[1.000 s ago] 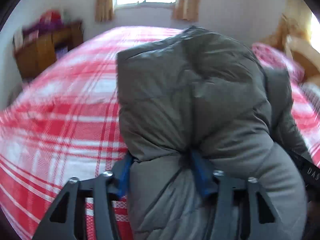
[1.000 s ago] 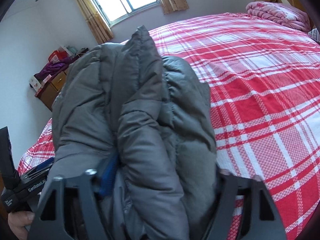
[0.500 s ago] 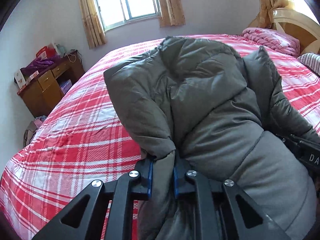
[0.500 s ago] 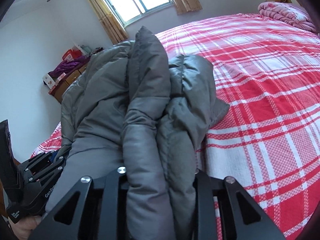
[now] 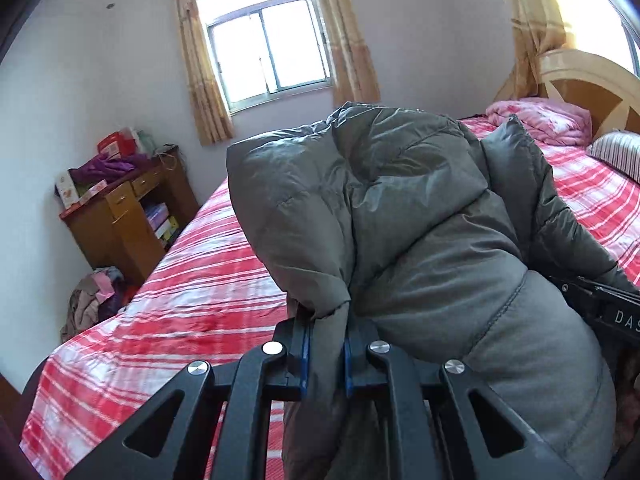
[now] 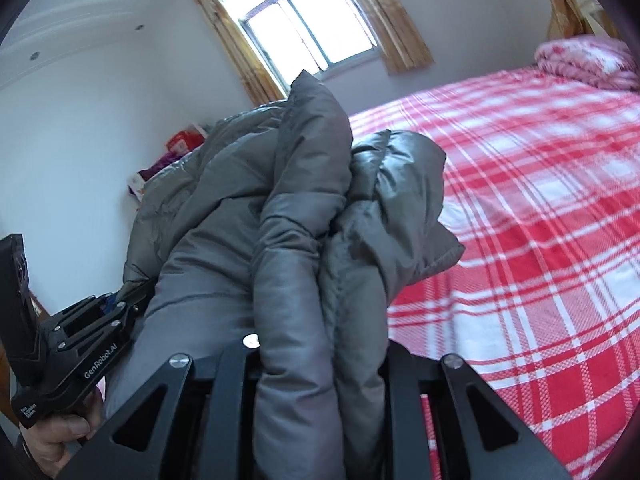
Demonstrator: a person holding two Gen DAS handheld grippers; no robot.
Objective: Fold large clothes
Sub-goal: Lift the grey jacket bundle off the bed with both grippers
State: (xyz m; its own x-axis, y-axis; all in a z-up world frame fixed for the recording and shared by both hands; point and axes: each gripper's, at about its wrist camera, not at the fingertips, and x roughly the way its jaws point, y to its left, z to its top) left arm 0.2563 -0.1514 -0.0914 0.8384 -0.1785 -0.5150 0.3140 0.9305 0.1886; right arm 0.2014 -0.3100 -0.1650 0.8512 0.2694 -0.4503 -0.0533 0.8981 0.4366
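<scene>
**Both grippers clamped on jacket, held above bed**

Left gripper (image 5: 325,354): jaws nearly closed, blue pads (image 5: 305,354) pinching a thin flap of the grey puffer jacket (image 5: 400,208). Fabric runs straight down between the pads and hangs below them. Grip looks solid.

Right gripper (image 6: 320,356): jaws closing, a thick bunch of jacket (image 6: 296,240) between the fingers, at least two padded rolls side by side. Pads hidden by fabric, but the cloth is visibly squeezed at the jaw line, so it has hold.

Jacket: bunched up between the two grippers, raised in front of both cameras and blocking most of each view. Bulk of it stands above the bed (image 5: 208,280); can't tell if any part lower down touches the cover. In the right wrist view the left gripper (image 6: 102,312) shows at lower left, tip buried in the jacket's edge, with the person's hand (image 6: 56,436) on its handle. In the left wrist view the right gripper's body (image 5: 604,308) shows at the right edge, against the jacket.

Surroundings: red-and-white plaid cover on the bed, pink quilt (image 5: 540,120) and striped pillow (image 5: 618,152) at the headboard (image 5: 588,84). Window (image 5: 272,52) with yellow curtains on the far wall. Wooden cabinet (image 5: 124,220) in the corner with clutter on top, clothes pile (image 5: 94,296) on the floor beside it.
</scene>
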